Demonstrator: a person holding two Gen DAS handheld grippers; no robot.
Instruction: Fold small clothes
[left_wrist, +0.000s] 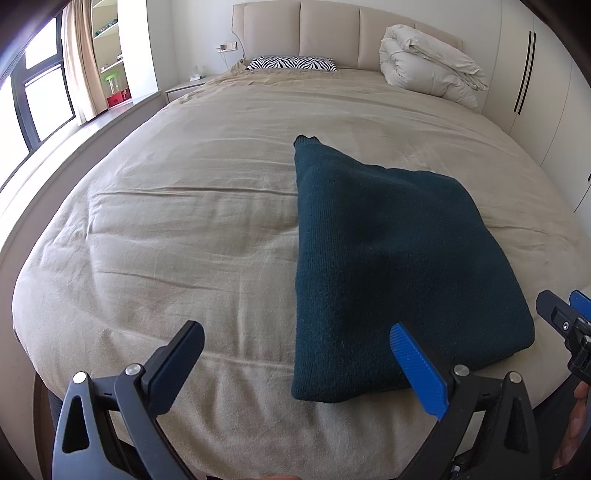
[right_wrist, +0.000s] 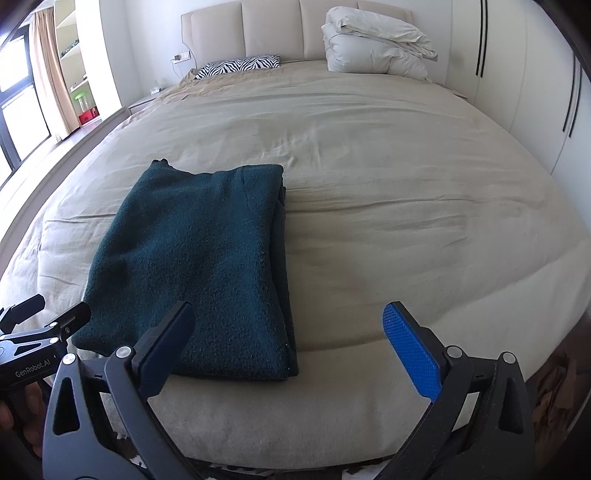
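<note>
A dark teal knitted garment (left_wrist: 391, 258) lies folded into a thick rectangle on the beige bed (left_wrist: 184, 229); one narrow end sticks out toward the headboard. In the right wrist view the same garment (right_wrist: 199, 266) sits left of centre. My left gripper (left_wrist: 297, 338) hovers open over the bed's near edge, its blue finger above the garment's near left corner, nothing between the jaws. My right gripper (right_wrist: 288, 319) is open too, its dark finger over the garment's near right part, holding nothing. The right gripper's tips (left_wrist: 565, 310) show at the right edge of the left wrist view.
A zebra-print pillow (left_wrist: 291, 63) and a bundled white duvet (left_wrist: 428, 62) lie by the padded headboard (left_wrist: 328, 33). White wardrobe doors (right_wrist: 517, 74) line the right side. A window and shelves stand on the left. A hand (right_wrist: 22, 417) holds the left gripper.
</note>
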